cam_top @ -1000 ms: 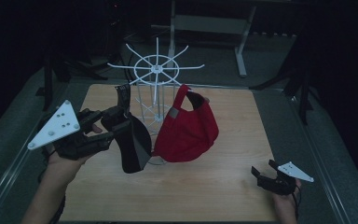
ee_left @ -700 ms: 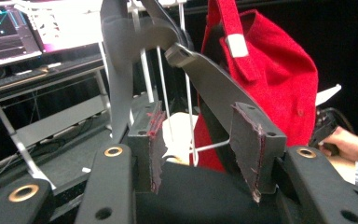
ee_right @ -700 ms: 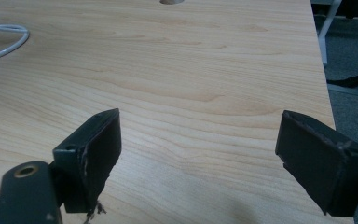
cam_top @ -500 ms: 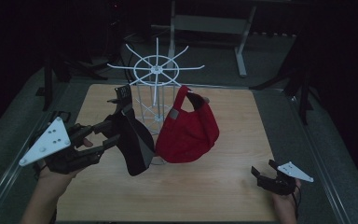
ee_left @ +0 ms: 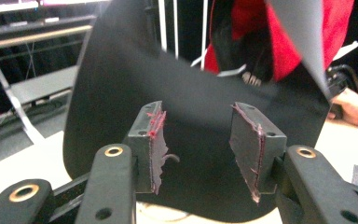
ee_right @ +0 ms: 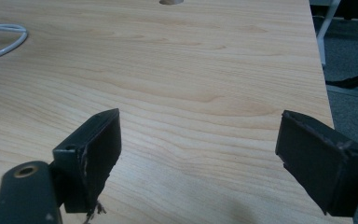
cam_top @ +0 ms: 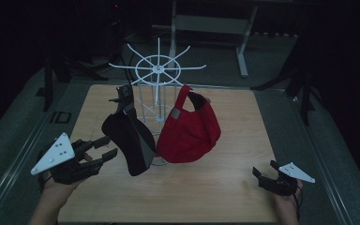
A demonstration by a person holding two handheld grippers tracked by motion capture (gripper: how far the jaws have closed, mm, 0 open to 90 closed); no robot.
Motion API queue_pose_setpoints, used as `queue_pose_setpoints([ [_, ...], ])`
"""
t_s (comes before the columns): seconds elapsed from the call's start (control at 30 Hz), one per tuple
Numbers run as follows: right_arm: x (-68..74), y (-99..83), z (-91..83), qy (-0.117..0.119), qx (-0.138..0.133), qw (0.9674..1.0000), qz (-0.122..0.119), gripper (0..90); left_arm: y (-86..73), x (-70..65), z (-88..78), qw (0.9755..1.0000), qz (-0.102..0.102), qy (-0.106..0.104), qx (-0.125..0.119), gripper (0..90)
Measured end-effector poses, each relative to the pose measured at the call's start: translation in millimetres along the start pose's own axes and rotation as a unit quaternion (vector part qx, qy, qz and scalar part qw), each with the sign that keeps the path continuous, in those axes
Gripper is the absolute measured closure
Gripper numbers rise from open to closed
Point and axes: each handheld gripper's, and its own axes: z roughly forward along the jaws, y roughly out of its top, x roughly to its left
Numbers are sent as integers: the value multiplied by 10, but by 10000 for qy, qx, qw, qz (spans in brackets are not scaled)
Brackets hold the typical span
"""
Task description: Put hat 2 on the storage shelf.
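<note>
The white wire rack (cam_top: 158, 89) at the far middle of the wooden table (cam_top: 225, 183) carries two caps: a black cap (cam_top: 127, 140) hanging on its left and a red cap (cam_top: 190, 131) beside it. The black one is matte, dark and curved. My left claw (cam_top: 102, 151) hovers just beside it, jaws parted, gripping nothing. My right claw (cam_top: 265, 174) rests wide open near the table's right corner.

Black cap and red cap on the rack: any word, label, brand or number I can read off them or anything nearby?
None reads.
Black cap: small tag near its top, too blurred to read.
Red cap: grey patch on its strap, no lettering legible.
White wire rack and wooden table: no markings visible.
</note>
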Motion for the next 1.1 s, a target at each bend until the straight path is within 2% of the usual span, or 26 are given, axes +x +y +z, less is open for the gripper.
queue_pose_setpoints([
  [0.07, 2, 2, 0, -45, -6, 10000, -13, 140, -64, -1, 18, 9999, -7, 93, 90, 553],
  [0.2, 0, 1, -2, -40, -18, 10000, -5, 140, -218, 33, 18, 9997, -251, 58, 35, 553],
  [0.5, 4, 1, 1, -36, -14, 10000, -21, 140, -510, 46, 61, 9987, -370, 154, 316, 537],
  [0.67, 3, 0, -1, -33, -20, 10000, -23, 140, -661, 60, 94, 9979, -500, 174, 362, 536],
  [0.7, 4, 0, 0, -31, -17, 10000, -19, 140, -731, 72, 112, 9974, -570, 168, 405, 536],
  [0.87, 6, -1, -1, -41, -17, 10000, -42, 140, -909, 92, 155, 9963, -667, 215, 505, 537],
  [0.93, 7, -1, 0, -43, -16, 10000, -44, 140, -985, 101, 176, 9955, -659, 308, 612, 536],
  [1.1, 8, -3, -1, -50, -34, 10000, -51, 140, -1175, 136, 216, 9932, -754, 406, 789, 470],
])
